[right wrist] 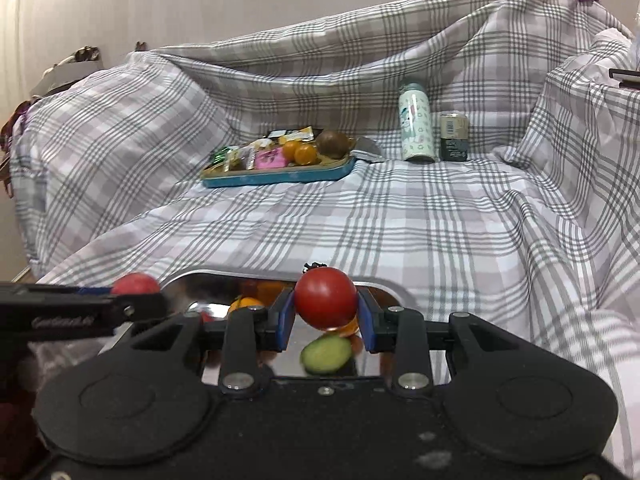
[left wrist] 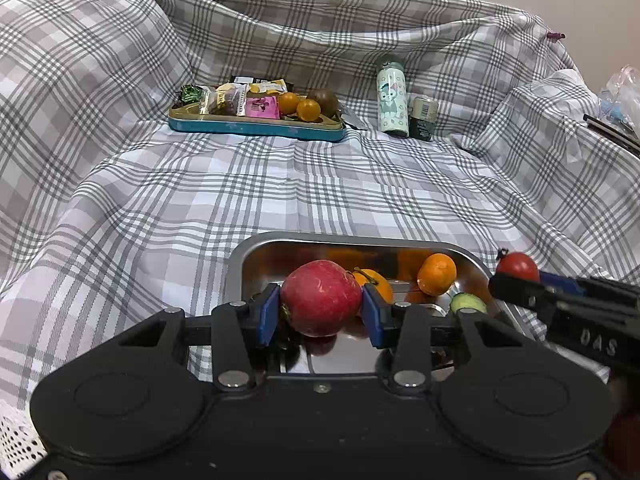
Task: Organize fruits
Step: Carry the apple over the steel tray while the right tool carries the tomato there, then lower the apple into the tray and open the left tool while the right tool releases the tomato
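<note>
My left gripper [left wrist: 321, 308] is shut on a red apple [left wrist: 320, 298] and holds it over the near part of a steel tray [left wrist: 256, 252]. The tray holds two oranges [left wrist: 437, 274] and a cucumber piece [left wrist: 468, 303]. My right gripper [right wrist: 326, 316] is shut on a red tomato [right wrist: 325, 298] over the same steel tray [right wrist: 188, 284], above the cucumber piece [right wrist: 326, 354]. The right gripper also shows at the right of the left wrist view [left wrist: 516, 280]. The left gripper with the apple shows at the left of the right wrist view [right wrist: 134, 285].
A blue tin tray [left wrist: 256, 127] at the back holds snack packets, two small oranges [left wrist: 308, 109] and a brown kiwi [left wrist: 324, 100]. A patterned bottle [left wrist: 393, 98] and a small can [left wrist: 424, 118] stand to its right. Checked cloth covers the surface and rises in folds around.
</note>
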A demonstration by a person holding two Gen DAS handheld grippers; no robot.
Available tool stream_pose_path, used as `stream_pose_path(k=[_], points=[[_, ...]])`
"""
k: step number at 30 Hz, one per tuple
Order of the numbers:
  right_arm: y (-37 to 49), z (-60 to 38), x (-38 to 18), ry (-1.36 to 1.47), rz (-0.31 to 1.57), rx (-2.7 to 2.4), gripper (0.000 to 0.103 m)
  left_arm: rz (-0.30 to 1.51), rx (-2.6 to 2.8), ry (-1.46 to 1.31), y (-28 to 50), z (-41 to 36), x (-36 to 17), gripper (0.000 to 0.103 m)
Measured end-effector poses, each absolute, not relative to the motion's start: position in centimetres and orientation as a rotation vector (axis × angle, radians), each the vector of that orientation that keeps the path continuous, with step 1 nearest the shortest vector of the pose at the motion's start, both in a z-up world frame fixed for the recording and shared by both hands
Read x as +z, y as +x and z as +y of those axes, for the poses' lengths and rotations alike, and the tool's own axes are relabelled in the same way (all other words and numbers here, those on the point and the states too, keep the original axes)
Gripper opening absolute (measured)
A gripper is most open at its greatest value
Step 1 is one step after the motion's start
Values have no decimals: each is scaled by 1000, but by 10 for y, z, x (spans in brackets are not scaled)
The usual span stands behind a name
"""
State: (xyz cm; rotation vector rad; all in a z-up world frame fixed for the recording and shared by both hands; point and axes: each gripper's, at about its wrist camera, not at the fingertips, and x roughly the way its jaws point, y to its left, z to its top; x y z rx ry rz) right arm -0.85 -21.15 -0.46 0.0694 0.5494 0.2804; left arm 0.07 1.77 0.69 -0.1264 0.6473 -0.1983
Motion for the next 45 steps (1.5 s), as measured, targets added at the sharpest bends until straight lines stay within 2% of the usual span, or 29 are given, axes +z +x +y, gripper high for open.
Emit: stream_pose_path(k=[16,26,45], points=[[-24,-195,-13,1,553,306,35,719,-234,-176,8,12,-6,51],[-14,-197,-16,31,581,285,35,689,-246,-89,3,-3,-4,51],[-17,-198,-14,52,549,271,36,653,-206,-95,-1,1,0,51]])
